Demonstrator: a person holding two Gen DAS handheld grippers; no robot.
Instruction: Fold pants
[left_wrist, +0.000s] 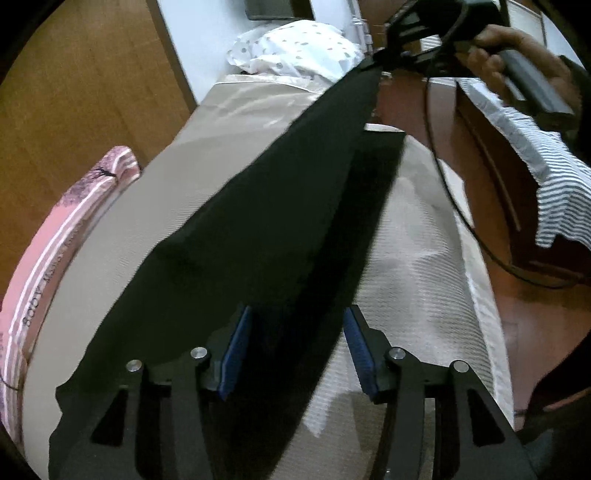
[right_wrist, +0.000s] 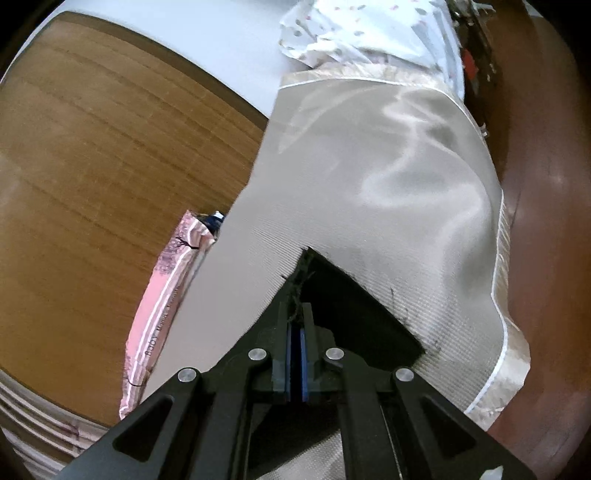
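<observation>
The black pants (left_wrist: 280, 206) lie stretched lengthwise along the beige bed cover (left_wrist: 155, 206). My left gripper (left_wrist: 297, 325) is open, its blue pads either side of the near end of the pants, just above the cloth. My right gripper (left_wrist: 376, 62) is at the far end, shut on a corner of the pants and lifting it off the bed. In the right wrist view the right gripper (right_wrist: 296, 310) is shut on the frayed edge of the black pants (right_wrist: 354, 306).
A pink patterned package (left_wrist: 48, 258) lies at the bed's left edge, also seen in the right wrist view (right_wrist: 166, 295). A spotted white pillow (left_wrist: 295, 48) is at the head. A striped cloth (left_wrist: 557, 184) hangs over brown wooden furniture (left_wrist: 491, 173) on the right. A black cable (left_wrist: 454, 206) hangs from the right gripper.
</observation>
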